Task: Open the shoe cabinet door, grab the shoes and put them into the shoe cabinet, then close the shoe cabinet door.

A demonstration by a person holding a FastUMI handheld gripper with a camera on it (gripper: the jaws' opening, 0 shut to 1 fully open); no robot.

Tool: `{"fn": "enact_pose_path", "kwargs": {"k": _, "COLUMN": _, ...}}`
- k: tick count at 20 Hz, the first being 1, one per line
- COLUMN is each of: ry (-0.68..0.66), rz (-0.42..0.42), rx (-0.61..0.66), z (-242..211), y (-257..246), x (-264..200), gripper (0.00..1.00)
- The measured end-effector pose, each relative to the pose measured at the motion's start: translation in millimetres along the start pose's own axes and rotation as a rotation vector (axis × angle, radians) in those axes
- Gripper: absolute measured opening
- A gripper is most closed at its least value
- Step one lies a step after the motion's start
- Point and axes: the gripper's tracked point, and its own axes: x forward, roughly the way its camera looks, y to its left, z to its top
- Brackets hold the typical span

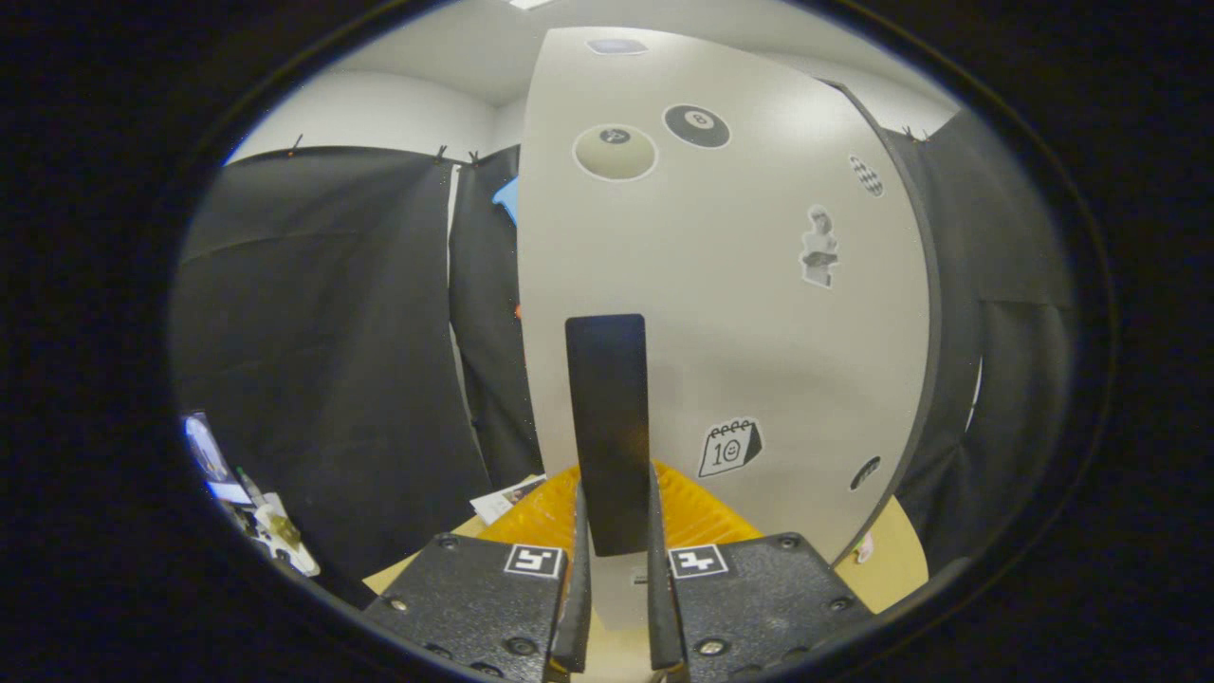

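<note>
The shoe cabinet door [749,294] is a pale panel with several stickers, standing close in front of me. Its dark edge runs down the right side. A tall black handle [607,427] sticks out of the door and reaches down between my fingers. My gripper [618,593] is shut on the lower end of this handle, one finger pressing each side. Just beyond the fingers, at the foot of the door, an orange ribbed thing [697,512] shows; I cannot tell what it is.
A light wooden surface [896,560] lies under the door at the right. Some printed paper [507,498] lies left of the orange thing. Small clutter [270,531] sits further left against the black cloth wall.
</note>
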Motion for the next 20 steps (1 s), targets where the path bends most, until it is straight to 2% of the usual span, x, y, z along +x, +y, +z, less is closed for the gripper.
{"fn": "enact_pose_path", "kwargs": {"k": 7, "ry": 0.0, "rz": -0.04, "rx": 0.001, "z": -6, "y": -28, "x": -68, "gripper": 0.27}}
{"fn": "enact_pose_path", "kwargs": {"k": 15, "ry": -0.003, "rz": -0.145, "rx": -0.005, "z": -10, "y": -70, "x": -129, "gripper": 0.25}}
{"fn": "enact_pose_path", "kwargs": {"k": 20, "ry": -0.002, "rz": -0.21, "rx": -0.009, "z": -14, "y": -101, "x": -157, "gripper": 0.18}}
